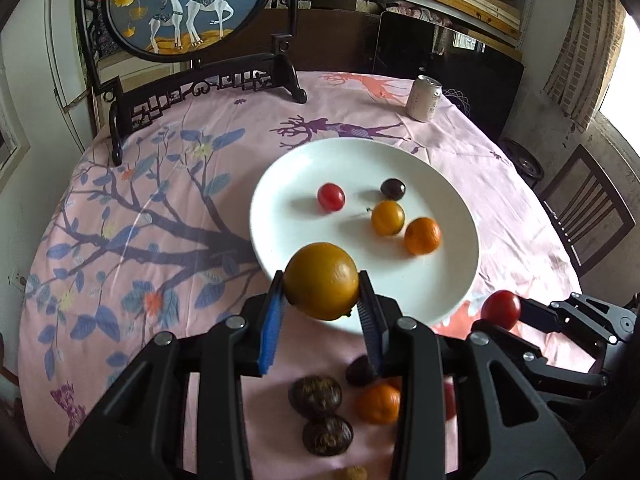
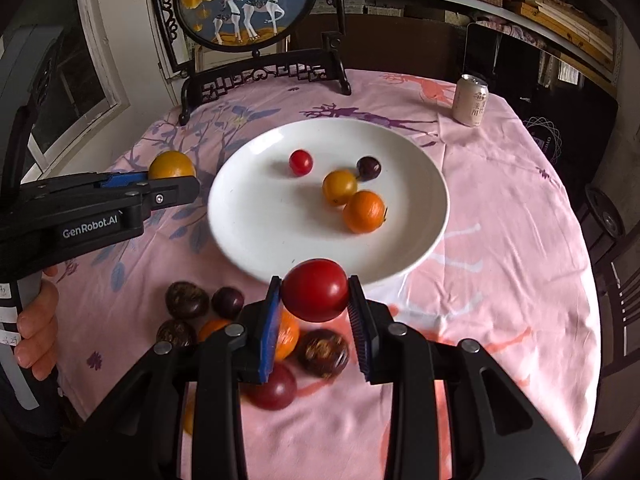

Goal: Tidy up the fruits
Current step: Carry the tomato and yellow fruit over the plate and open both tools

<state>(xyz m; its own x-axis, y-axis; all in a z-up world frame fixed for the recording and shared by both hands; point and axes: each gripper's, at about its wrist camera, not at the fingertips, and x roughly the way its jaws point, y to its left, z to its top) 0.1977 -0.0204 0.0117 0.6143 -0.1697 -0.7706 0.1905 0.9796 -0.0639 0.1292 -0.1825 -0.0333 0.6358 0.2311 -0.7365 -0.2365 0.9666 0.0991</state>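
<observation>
Pink-clothed table (image 2: 500,208) bears plate (image 2: 240,216), can (image 2: 471,100), loose fruits (image 2: 187,300).

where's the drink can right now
The can stands upright at the table's far right edge in both views, beyond the white plate, right of the deer screen.

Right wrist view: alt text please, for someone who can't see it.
The right gripper grips a red tomato just short of a white plate holding four small fruits. On the left, the left gripper holds a yellow fruit; more fruit lies on the pink tablecloth below.
</observation>
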